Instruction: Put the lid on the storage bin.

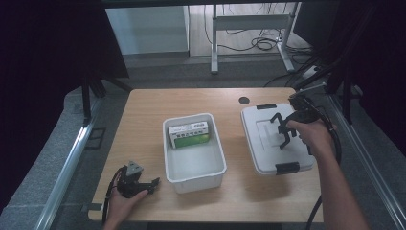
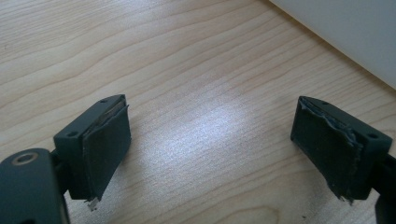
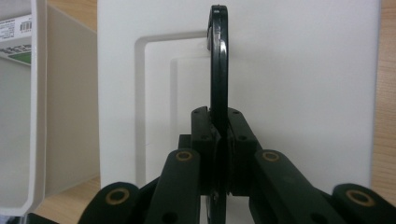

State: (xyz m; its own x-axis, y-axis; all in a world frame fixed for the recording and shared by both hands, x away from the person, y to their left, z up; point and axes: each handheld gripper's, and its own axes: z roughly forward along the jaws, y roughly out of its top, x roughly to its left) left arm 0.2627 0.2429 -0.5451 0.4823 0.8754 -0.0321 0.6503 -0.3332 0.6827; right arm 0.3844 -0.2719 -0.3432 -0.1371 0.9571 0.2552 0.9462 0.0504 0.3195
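Note:
A white open bin (image 1: 218, 158) stands mid-table with a green and white box (image 1: 190, 134) lying at its far end. To its right is a white lid (image 1: 268, 158) with black clips at both ends. My right gripper (image 1: 286, 130) is over the lid's middle, shut on its thin black handle (image 3: 218, 70), which stands upright between the pads. The lid (image 3: 303, 70) spreads out behind the handle, with the bin wall (image 3: 60, 93) to the left. My left gripper (image 1: 154, 184) rests on the table's near left corner, open (image 2: 210, 126) over bare wood.
The wooden table (image 1: 143, 120) has a dark round cable hole (image 1: 244, 100) at the back. A white bin wall (image 2: 345, 32) crosses the top right of the left gripper view. Desk legs and cables stand on the floor beyond the table.

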